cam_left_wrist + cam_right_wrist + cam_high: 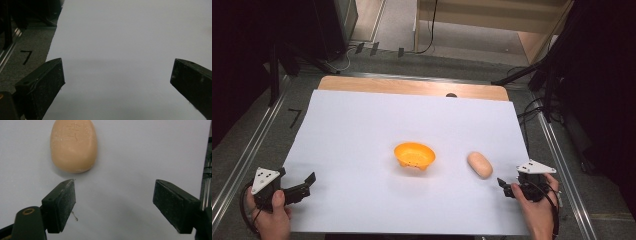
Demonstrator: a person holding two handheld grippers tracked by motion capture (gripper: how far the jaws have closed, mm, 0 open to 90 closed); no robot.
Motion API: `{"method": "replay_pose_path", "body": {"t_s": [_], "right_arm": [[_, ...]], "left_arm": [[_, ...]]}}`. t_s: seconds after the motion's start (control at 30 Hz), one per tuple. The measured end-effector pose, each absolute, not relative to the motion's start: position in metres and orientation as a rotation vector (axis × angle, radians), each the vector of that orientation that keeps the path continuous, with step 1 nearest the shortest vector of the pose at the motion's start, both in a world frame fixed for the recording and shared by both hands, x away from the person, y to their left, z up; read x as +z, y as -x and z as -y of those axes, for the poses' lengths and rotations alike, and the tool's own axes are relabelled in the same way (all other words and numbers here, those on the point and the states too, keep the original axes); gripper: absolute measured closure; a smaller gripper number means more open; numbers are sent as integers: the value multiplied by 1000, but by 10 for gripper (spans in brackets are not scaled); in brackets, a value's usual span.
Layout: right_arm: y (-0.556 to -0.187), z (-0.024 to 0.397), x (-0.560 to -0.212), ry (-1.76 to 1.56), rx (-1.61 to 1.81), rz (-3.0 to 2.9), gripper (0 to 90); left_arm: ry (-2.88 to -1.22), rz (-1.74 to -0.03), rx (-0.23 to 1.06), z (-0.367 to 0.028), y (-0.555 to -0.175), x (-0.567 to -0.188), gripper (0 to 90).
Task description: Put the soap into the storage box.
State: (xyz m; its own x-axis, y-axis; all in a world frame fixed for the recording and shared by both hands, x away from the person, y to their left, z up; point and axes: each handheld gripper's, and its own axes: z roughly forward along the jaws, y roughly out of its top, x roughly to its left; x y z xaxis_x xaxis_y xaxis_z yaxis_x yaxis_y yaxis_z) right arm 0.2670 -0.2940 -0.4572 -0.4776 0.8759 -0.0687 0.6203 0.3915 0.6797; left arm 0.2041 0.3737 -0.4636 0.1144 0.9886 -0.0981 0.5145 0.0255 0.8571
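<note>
A: Surface & room?
B: White sheet (362, 130) on wooden bench (412, 86), grey floor around.
A: Containers?
B: Orange bowl (414, 155), w/ nothing inside, between both tools.
A: Tools?
B: Right tool (113, 195) wide, holds nothing; beige soap (73, 145) just ahead, apart. Left tool (117, 75) wide, nothing in it.

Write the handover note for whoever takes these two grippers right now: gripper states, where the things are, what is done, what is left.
Left gripper: open, nothing between its jaws, resting at the near left corner of the white paper sheet.
Right gripper: open and empty, at the sheet's near right edge, its jaws aimed just beside the tan oval bread-like lump.
The lump lies on the sheet, apart from the jaws and to the right of the orange plastic bowl with small holes, which sits mid-sheet and looks empty.
Done: nothing picked up.
Left: probably grasp the lump with the right gripper and move it, likely into the bowl.
</note>
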Motion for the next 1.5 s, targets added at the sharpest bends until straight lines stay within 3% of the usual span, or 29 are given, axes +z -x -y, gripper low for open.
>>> {"method": "replay_pose_path", "body": {"t_s": [0.1,1.03,1.5], "right_arm": [[-274,288,-454,-1282,795,-2295,141],[-324,235,-447,-1345,725,-2472,147],[-337,219,-460,-1434,659,-2467,261]], "left_arm": [[-1607,-1504,759,-373,-205,-464,0],[-1634,-1501,757,-372,-206,-464,0],[-1633,-1500,760,-372,-206,-464,0]]}}
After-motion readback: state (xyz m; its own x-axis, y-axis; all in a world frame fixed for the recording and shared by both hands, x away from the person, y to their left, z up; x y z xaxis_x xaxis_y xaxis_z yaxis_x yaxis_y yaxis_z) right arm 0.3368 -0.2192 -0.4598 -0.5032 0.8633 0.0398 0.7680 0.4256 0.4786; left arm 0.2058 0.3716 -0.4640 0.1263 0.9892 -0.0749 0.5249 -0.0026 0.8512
